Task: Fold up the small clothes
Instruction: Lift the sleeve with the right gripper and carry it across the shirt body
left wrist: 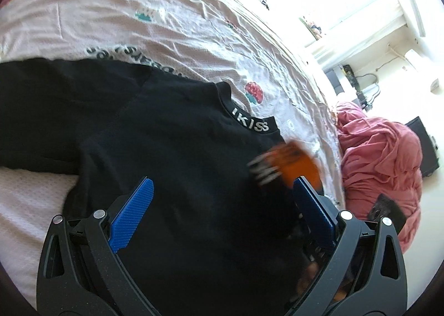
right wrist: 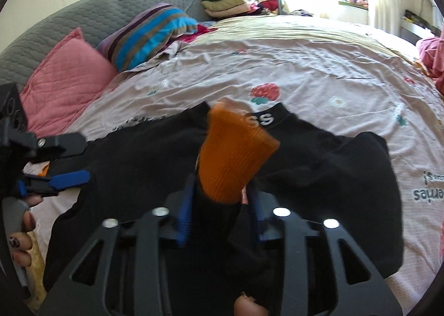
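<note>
Sleeve with orange cuff [right wrist: 236, 155] sits between the right gripper [right wrist: 222, 213] blades, black fabric running up between them. Jaws stand partly apart; whether the pads press the cloth, cannot tell. A fingertip [right wrist: 245, 306] shows at the bottom edge of that view.

Left gripper [left wrist: 222, 199] hangs wide open over the shirt [left wrist: 138, 127] body, nothing between its blue fingers [left wrist: 133, 210], not touching fabric as far as visible. In the right view it shows at the left edge, beside a hand [right wrist: 20, 232] on its handle.

Shirt lies flat on the bedsheet [left wrist: 166, 24], collar lettering [left wrist: 251, 120] away from the grippers, one sleeve spread left, the other drawn in over the chest.

Risks, judged:
- Cuff could slide out of the half-open right jaws and land crooked, so the sleeve fold goes skewed.
- Nothing pins the body, so a sleeve pull could drag the whole shirt and wrinkle it.
- Black on black: fold lines barely read, easy to misplace the next fold.

Hard to see: the cuff is motion-blurred in the left view; the shirt hem is cut off under both grippers; sleeve seams are lost in shadow.

Farther off: pink pillow [right wrist: 66, 77], striped pillow [right wrist: 149, 35], folded clothes stack [right wrist: 230, 2], red heap [left wrist: 380, 157] by the bed edge. Window is blown out.
</note>
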Motion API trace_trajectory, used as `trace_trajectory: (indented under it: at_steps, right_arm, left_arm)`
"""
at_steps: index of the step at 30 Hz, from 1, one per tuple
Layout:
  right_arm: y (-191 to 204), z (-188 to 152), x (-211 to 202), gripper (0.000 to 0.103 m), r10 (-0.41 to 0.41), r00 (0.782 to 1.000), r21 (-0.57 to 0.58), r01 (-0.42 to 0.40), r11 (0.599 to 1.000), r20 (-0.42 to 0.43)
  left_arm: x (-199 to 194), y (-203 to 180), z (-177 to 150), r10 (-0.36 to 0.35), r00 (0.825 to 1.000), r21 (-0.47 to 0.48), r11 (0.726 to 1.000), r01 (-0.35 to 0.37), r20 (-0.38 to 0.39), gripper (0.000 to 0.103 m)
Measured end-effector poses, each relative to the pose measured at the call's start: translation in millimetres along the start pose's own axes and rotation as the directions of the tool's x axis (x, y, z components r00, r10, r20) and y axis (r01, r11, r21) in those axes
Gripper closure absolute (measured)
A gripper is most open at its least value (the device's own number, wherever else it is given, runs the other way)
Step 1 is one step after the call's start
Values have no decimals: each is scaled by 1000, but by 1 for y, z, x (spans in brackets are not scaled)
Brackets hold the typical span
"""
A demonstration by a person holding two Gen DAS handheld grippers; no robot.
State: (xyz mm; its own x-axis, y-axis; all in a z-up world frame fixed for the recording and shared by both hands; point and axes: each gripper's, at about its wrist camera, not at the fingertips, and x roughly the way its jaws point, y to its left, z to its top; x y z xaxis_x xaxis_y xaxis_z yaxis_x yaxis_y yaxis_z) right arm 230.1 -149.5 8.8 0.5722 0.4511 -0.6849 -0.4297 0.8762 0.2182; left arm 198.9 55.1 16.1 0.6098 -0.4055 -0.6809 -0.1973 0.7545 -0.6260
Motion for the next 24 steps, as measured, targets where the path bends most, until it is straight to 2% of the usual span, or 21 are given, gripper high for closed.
trace_trajectory:
  at_steps: [4, 6, 9, 12, 14, 16, 17, 18, 19, 20, 24]
  right_arm:
    - [0, -5, -13, 43, 52, 999, -7, -52, 999, 8]
    - [-7, -7, -25, 42, 49, 998, -2, -49, 999, 26]
    - [-18, -9, -37, 37, 50, 998, 30, -51, 998, 43]
    - [-29, -12, -46, 36, 53, 997, 69, -57, 996, 52]
    - [-33, -14, -50, 36, 55, 997, 82, -60, 995, 57]
    - [-36, -16, -53, 36, 50, 997, 91, -55, 994, 59]
    - [-38, -16, -54, 36, 48, 997, 99, -54, 994, 61]
    - [-40, -17, -55, 36, 45, 997, 108, -52, 993, 62]
    - [-42, -18, -56, 36, 43, 997, 115, -50, 992, 61]
    - [-45, -18, -57, 36, 40, 997, 123, -47, 991, 61]
    - [-54, -18, -63, 36, 11, 998, 141, -20, 990, 64]
  left_arm:
    - [15, 2, -3, -24, 999, -18, 1000, 23, -32, 9]
    - [24, 1, -6, -33, 998, -21, 999, 31, -56, 11]
    - [41, -1, -12, -65, 993, -28, 998, 63, -96, 19]
    - [55, -1, -18, -33, 992, -27, 999, 30, -122, 23]
    - [64, 0, -22, 18, 991, -10, 1000, -19, -130, 32]
    - [70, 0, -24, 43, 992, 13, 999, -42, -123, 48]
    - [71, -2, -24, 55, 991, 26, 998, -52, -118, 53]
    - [72, -3, -23, 62, 992, 40, 998, -58, -110, 67]
    - [73, -5, -23, 67, 992, 56, 997, -62, -103, 90]
    - [73, -5, -22, 57, 993, 64, 997, -50, -101, 98]
    - [58, -18, -15, 51, 997, 127, 991, -43, -61, 98]
